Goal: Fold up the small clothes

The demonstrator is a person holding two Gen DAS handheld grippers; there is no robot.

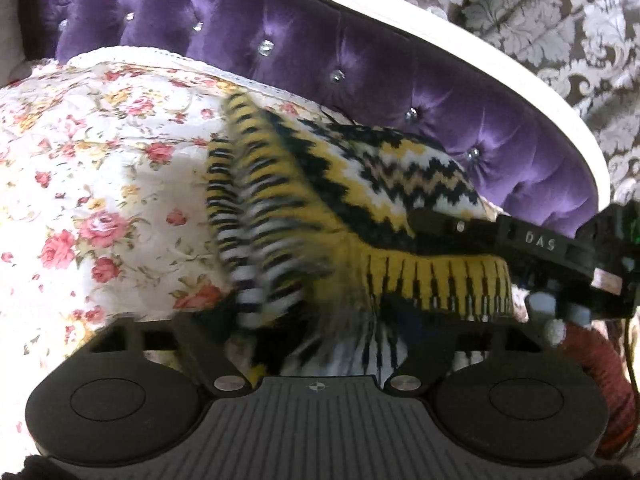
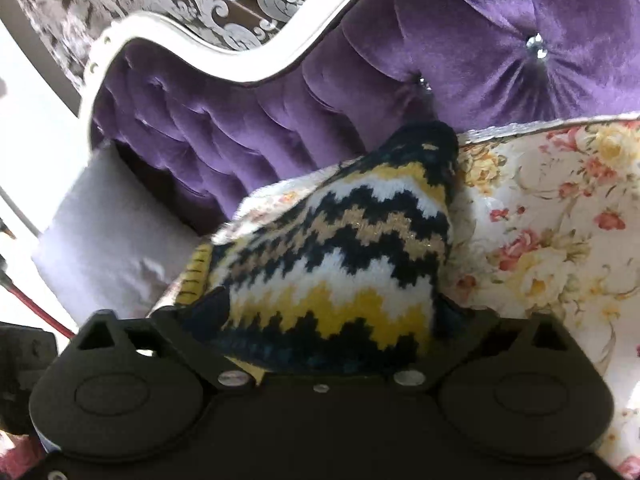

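Knitted zigzag garment fills both grippers' jaws, each clamping it; only the left view shows the right gripper beside it.

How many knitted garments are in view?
1: a yellow, black and white zigzag-knit sweater on the floral bedspread by the purple tufted headboard, between both grippers' fingers. Others may be hidden.

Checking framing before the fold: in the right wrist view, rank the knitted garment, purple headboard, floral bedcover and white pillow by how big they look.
1. Purple headboard.
2. Knitted garment and floral bedcover: similar; the garment's nearness inflates it, so unranked.
3. White pillow.
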